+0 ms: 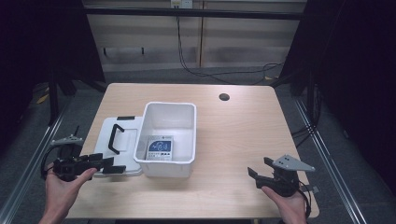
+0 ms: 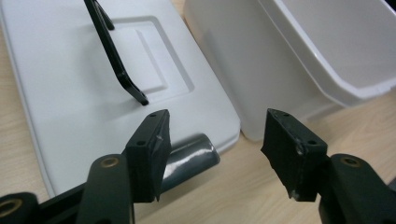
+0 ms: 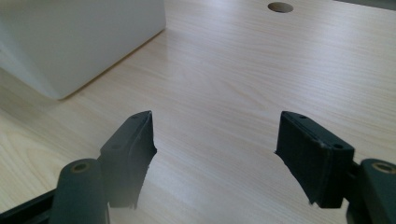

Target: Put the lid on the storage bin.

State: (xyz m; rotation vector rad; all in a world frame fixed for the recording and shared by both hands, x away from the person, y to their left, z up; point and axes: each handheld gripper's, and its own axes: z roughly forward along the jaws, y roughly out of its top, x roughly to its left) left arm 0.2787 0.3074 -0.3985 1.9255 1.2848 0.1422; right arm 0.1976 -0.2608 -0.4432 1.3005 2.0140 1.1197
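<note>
A white bin (image 1: 187, 161) stands in the middle of the table, with a blue-and-white packet (image 1: 159, 148) flat on its floor. A white lid (image 1: 105, 135) with a black handle (image 1: 114, 138) lies flat just left of the bin. My left gripper (image 1: 112, 165) hovers at the lid's near corner, jaws open with nothing between them. In the left gripper view the lid (image 2: 70, 93), its raised handle (image 2: 112, 51) and a dark grey clip (image 2: 191, 156) on the lid's edge lie just ahead of the left gripper (image 2: 215, 135). My right gripper (image 1: 258, 165) is open over bare wood near the front right.
The bin wall (image 2: 261, 74) stands close to the right of the lid. In the right gripper view the bin's corner (image 3: 79, 37) is at upper left, and a round cable hole (image 3: 280, 7) lies far ahead on the wooden table (image 3: 243, 70). Open table lies right of the bin.
</note>
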